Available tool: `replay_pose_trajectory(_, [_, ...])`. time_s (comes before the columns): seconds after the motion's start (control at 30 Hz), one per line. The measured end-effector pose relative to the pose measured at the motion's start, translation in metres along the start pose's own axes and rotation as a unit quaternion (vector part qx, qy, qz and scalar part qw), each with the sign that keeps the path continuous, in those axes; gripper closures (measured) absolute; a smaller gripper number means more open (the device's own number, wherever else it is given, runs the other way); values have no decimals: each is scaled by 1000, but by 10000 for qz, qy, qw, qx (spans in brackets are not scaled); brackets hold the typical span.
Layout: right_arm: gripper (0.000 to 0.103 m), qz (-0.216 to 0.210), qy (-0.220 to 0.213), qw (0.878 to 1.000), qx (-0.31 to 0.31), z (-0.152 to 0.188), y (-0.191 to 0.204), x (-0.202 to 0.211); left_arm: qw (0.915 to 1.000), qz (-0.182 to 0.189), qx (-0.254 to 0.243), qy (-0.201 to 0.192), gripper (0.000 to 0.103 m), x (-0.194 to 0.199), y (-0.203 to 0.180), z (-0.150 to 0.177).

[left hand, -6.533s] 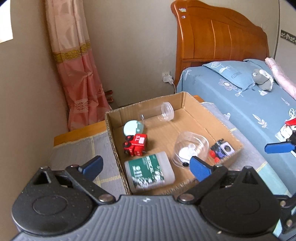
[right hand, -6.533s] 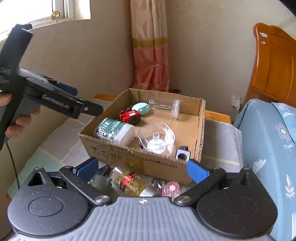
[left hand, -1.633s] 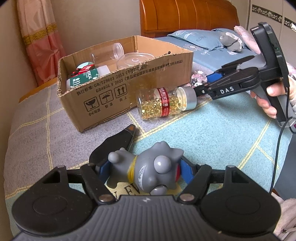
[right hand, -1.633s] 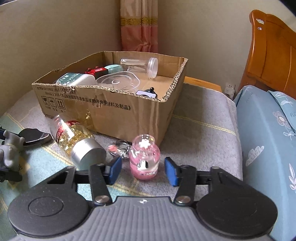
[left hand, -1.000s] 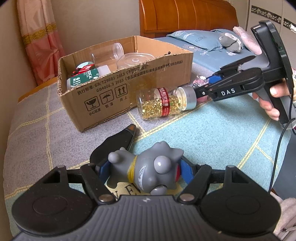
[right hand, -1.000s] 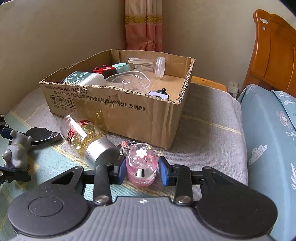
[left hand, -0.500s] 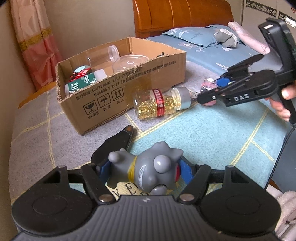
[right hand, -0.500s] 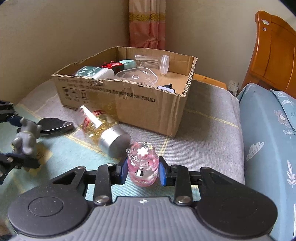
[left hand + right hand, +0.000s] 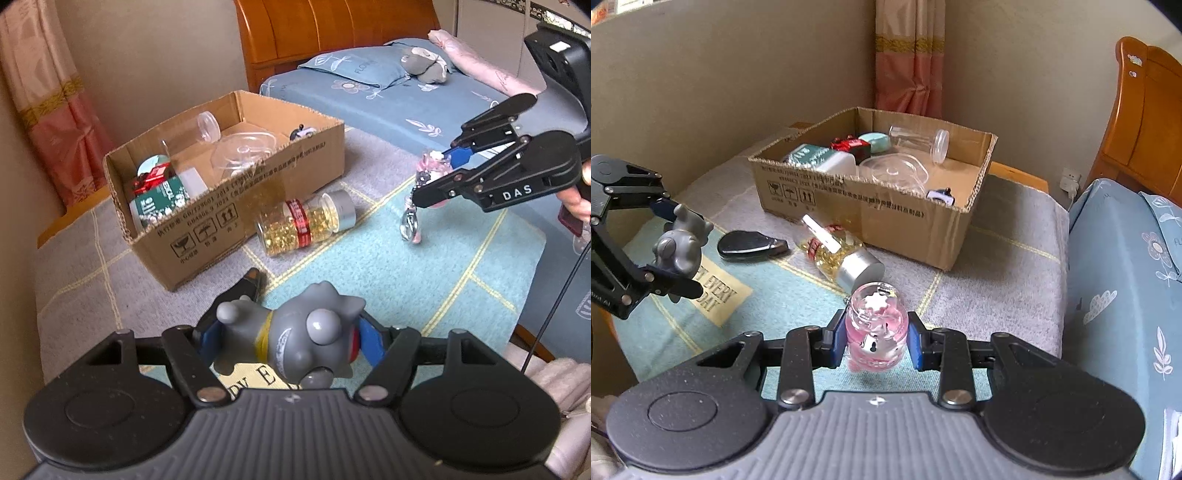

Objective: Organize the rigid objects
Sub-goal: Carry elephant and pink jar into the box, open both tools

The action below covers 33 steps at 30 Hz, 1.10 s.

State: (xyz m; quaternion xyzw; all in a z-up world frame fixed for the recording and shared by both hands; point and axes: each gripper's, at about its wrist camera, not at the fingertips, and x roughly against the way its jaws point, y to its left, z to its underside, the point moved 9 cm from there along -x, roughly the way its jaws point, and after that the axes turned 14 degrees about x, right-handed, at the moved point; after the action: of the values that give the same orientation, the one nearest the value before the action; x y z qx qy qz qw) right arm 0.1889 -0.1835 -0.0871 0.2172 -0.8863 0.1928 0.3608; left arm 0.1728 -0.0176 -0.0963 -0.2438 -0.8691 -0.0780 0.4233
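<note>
The left tool (image 9: pixel 288 338) grips a grey toy figure (image 9: pixel 295 339) and the right tool (image 9: pixel 875 341) clenches a pink jar (image 9: pixel 877 328), both lifted above the mat, probably for carrying to the cardboard box (image 9: pixel 871 206).

grey figurine (image 9: pixel 295 341), pink jar (image 9: pixel 877 325), brown box (image 9: pixel 258 206)

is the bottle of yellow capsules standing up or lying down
Lying down. The capsule bottle rests on its side on the mat beside the cardboard box, silver cap pointing away from it.
</note>
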Motion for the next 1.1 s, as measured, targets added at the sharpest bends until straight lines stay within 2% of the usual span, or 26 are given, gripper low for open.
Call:
replay_pose_trajectory(0.27, [65, 34, -266, 9996, 112, -30, -10, 15, 9999, 8, -70, -146, 32, 12, 5, -34])
replay_pose_trajectory(0.57, [65, 272, -526, 9981, 195, -90, -43, 11, 9988, -118, -52, -474, 32, 6, 21, -103])
replay_pose_trajectory(0.8, [65, 442, -439, 9980, 116, -135, -79, -23, 9978, -176, 126, -626, 32, -16, 41, -155])
replay_pose_trajectory(1.1, [65, 422, -21, 9990, -127, -139, -115, -82, 9978, -273, 284, -542, 32, -54, 67, -198])
